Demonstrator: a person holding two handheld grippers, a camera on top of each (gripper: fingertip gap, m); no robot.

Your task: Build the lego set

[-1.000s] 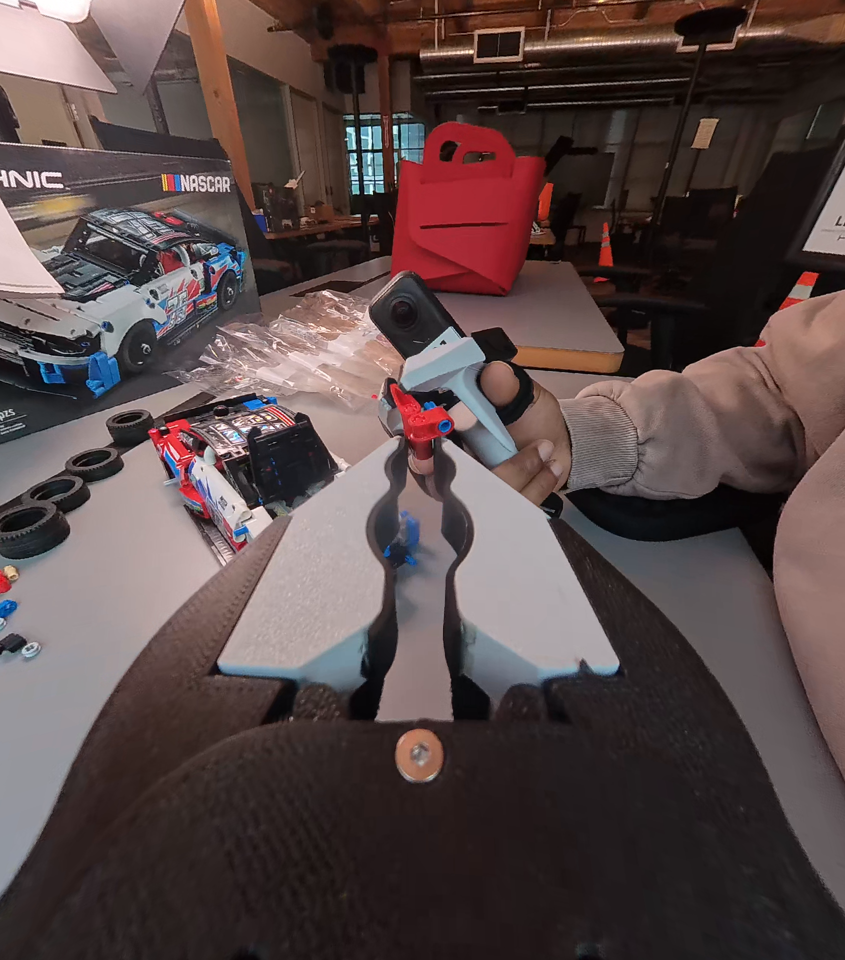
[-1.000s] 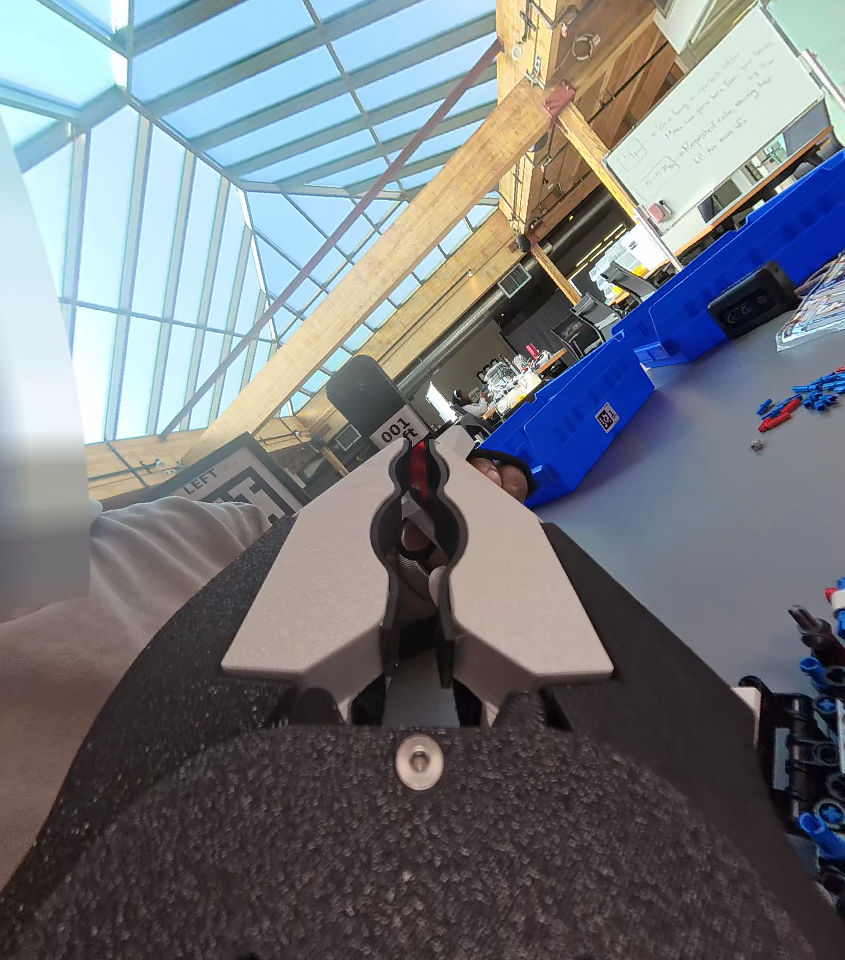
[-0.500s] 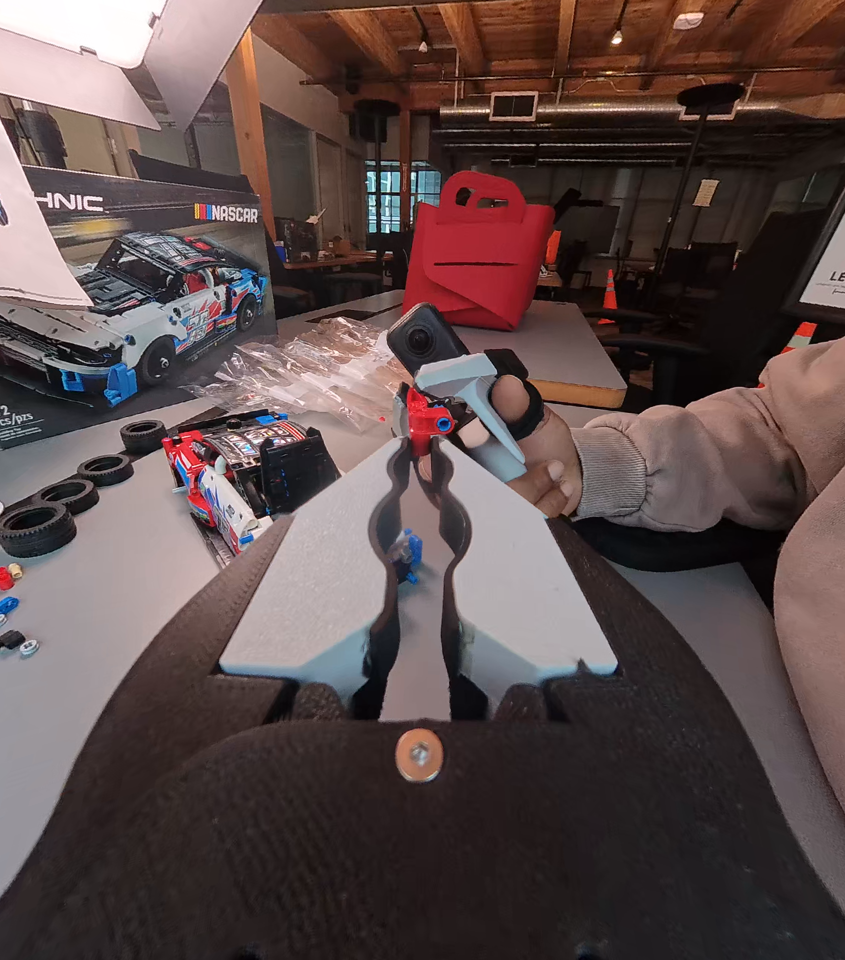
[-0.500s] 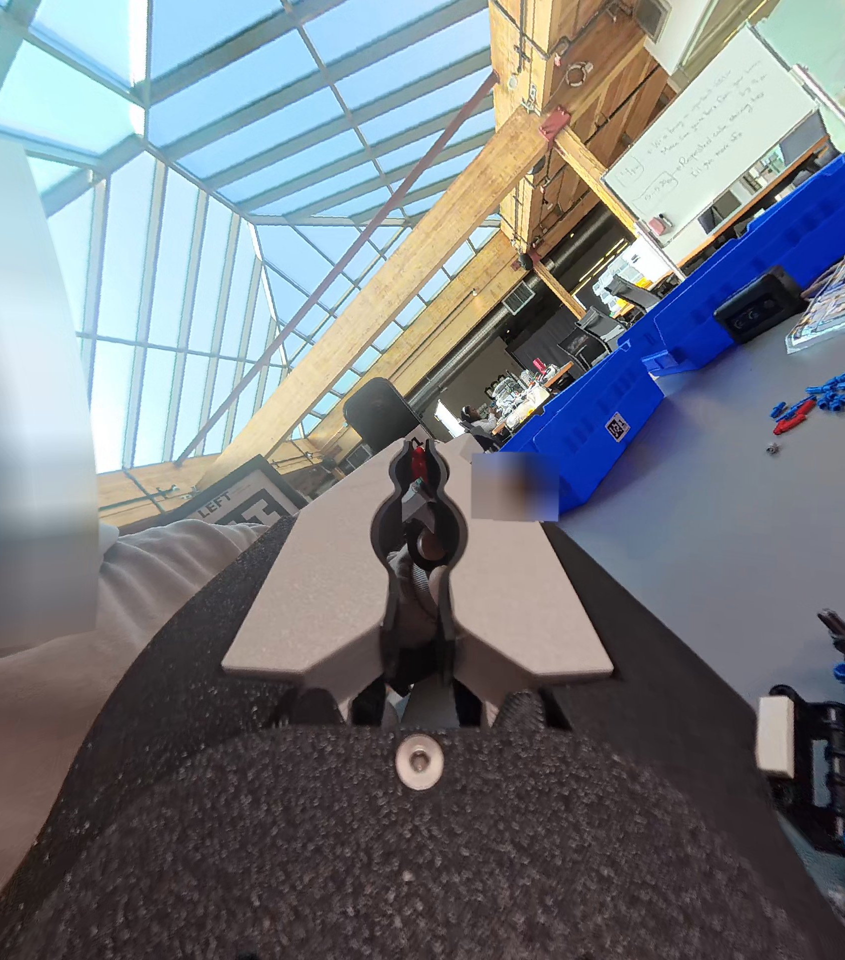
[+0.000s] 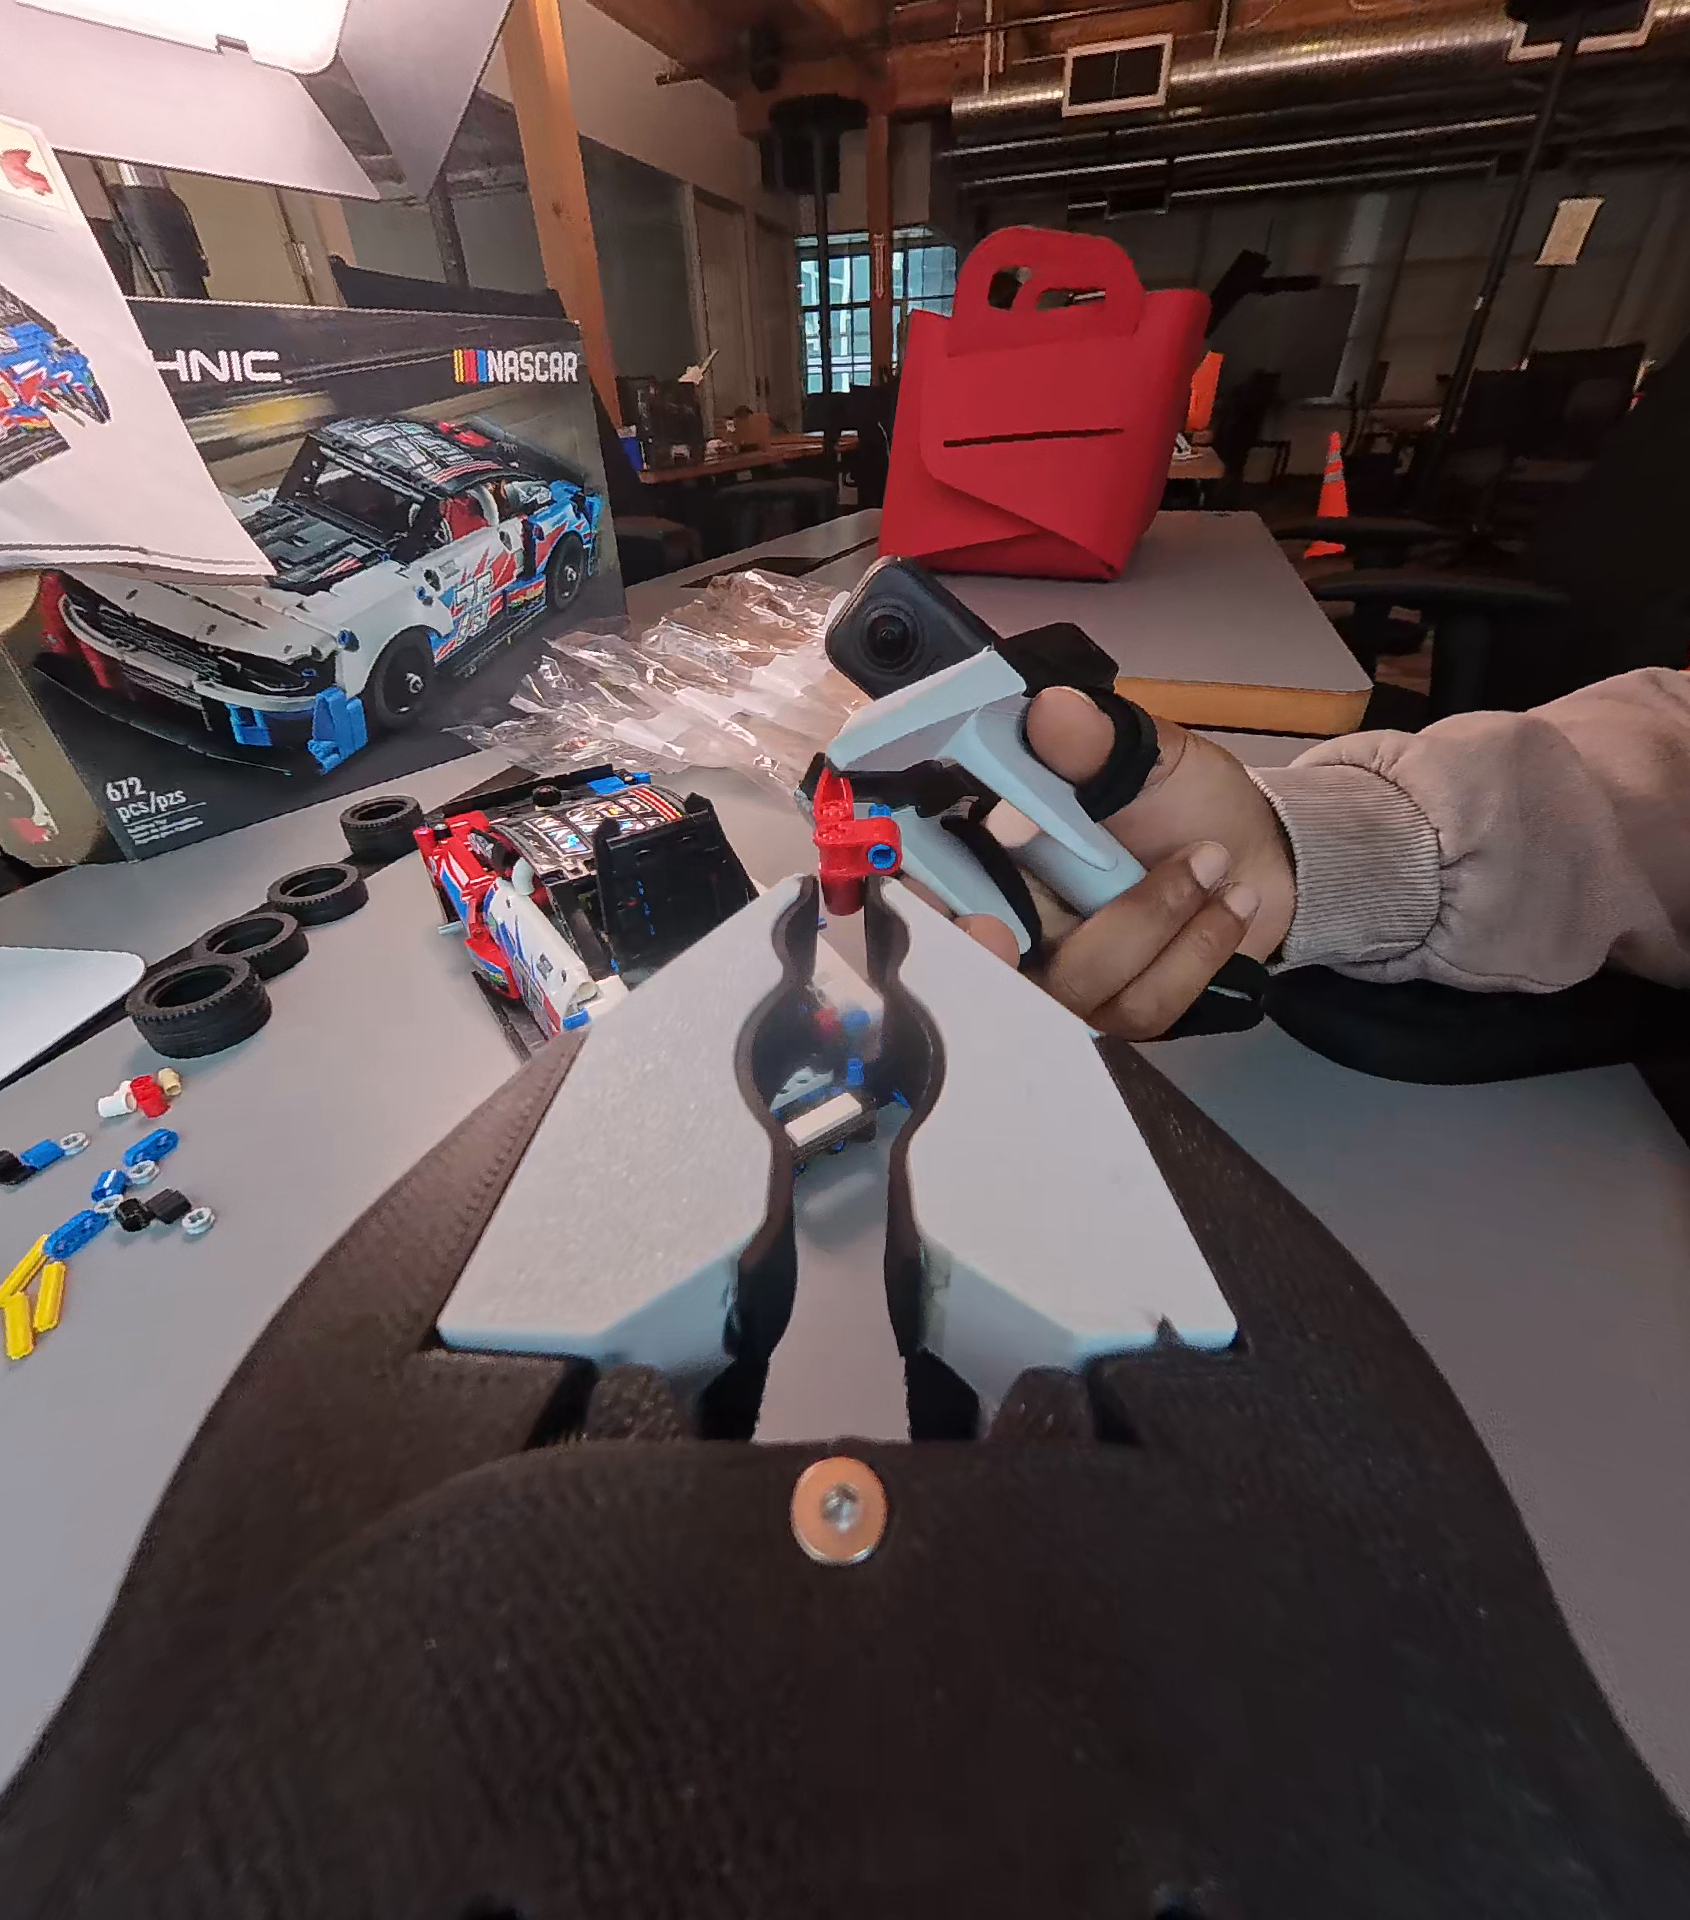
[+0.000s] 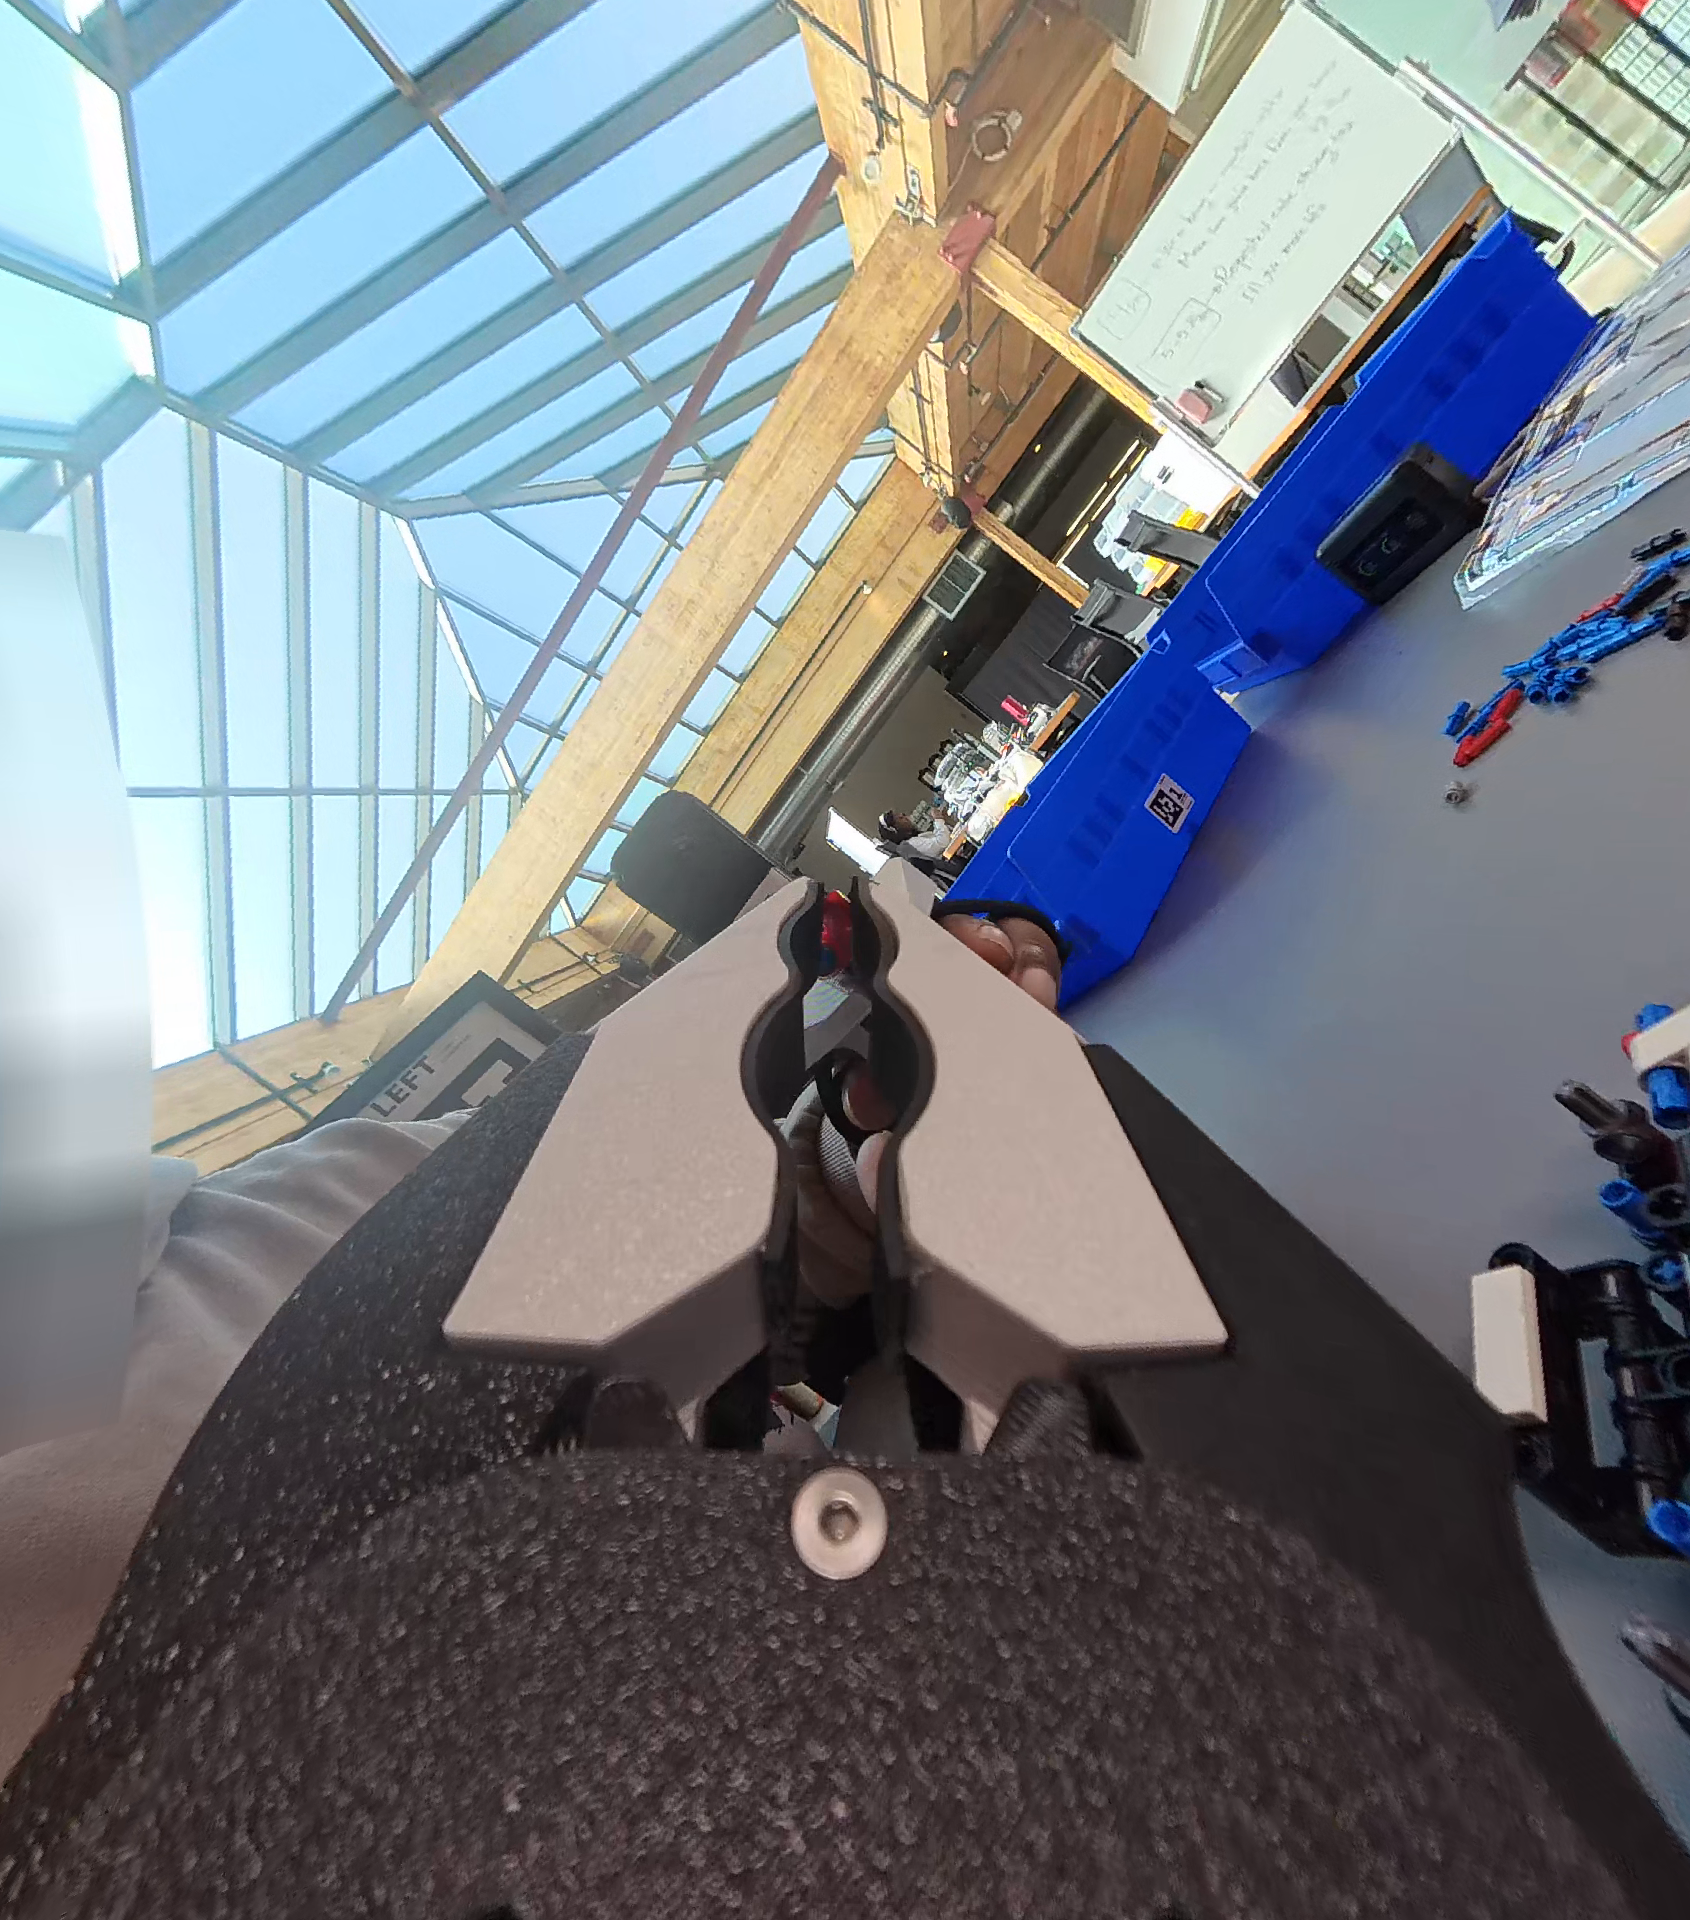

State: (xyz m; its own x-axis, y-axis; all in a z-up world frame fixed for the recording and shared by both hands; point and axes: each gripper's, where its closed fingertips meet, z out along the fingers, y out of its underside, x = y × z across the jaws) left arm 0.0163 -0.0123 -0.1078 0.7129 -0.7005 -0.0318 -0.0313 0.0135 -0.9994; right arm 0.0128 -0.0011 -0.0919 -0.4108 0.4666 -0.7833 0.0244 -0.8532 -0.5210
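Now our left gripper [image 5: 839, 902] has closed in since half a second ago, its near-shut tips touching (gripped? unclear) the red piece [image 5: 846, 840] pinched by our right gripper [image 6: 836, 902]. Left of the fingers, on the grey table [image 5: 321, 1081], sits the half-built car [image 5: 571, 883]; the printed set box [image 5: 301, 561] stands beyond.

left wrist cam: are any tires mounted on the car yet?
No. All four tires lie loose in a row on the table, left of the car.
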